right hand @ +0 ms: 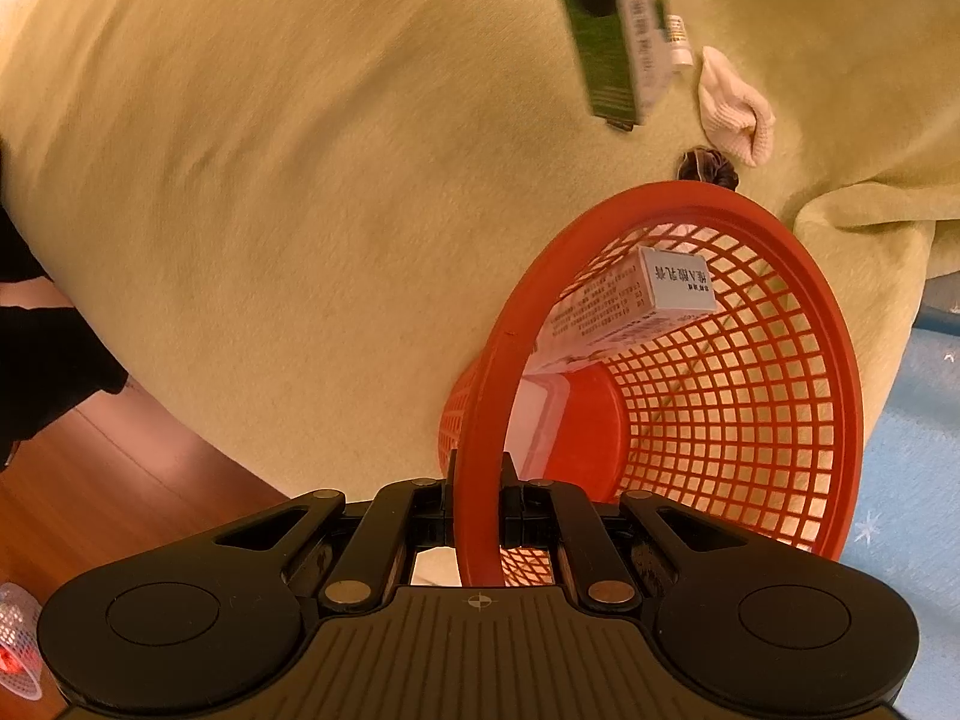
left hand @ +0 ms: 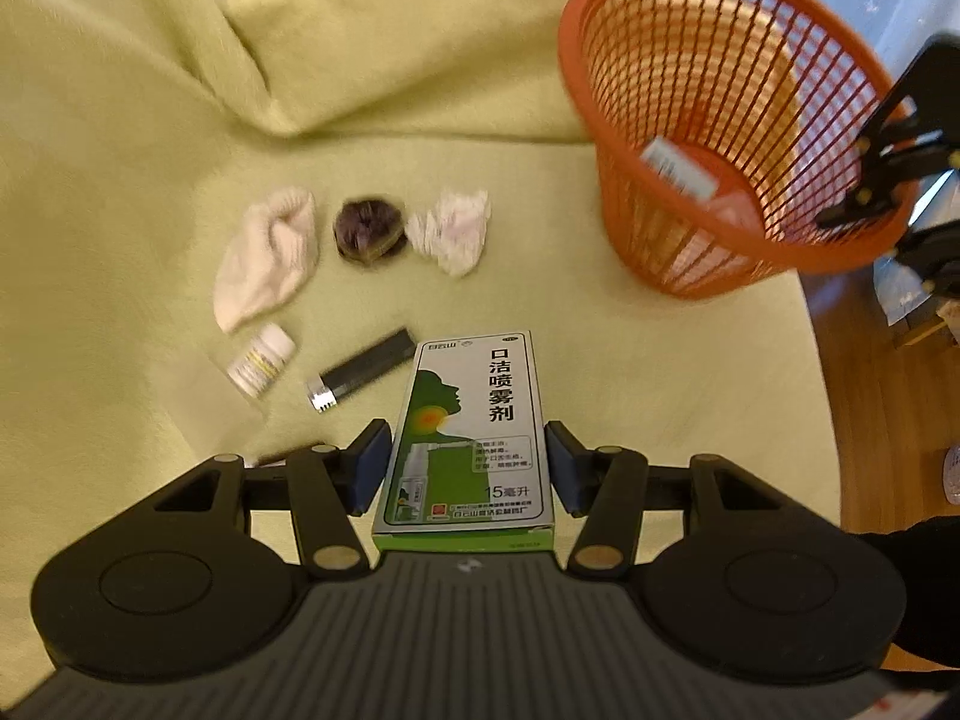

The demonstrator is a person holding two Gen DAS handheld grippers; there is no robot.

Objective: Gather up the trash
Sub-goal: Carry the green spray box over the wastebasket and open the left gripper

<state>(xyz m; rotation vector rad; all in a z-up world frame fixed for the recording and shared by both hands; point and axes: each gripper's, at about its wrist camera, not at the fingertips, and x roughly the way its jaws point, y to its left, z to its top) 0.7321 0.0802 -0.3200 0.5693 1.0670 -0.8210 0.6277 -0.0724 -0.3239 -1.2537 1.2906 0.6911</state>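
Note:
A green and white spray box (left hand: 474, 396) sits between the blue pads of my left gripper (left hand: 468, 468), which is shut on it above the yellow-green blanket (left hand: 120, 180). In the right wrist view the same box (right hand: 624, 60) hangs in the air at the top. My right gripper (right hand: 478, 504) is shut on the rim of the tilted red mesh basket (right hand: 480, 360). The basket (left hand: 606, 138) stands at the right and holds a white carton (right hand: 660, 294). On the blanket lie a crumpled tissue (left hand: 453, 228), a small white bottle (left hand: 261, 363) and a black stick with a silver end (left hand: 360, 375).
A white sock (left hand: 267, 258) and a dark scrunchie (left hand: 367, 231) lie beside the tissue. The blanket folds up at the back left. Wooden floor (left hand: 888, 420) runs past the bed's right edge, and a dark sleeve (right hand: 42, 366) shows at the left.

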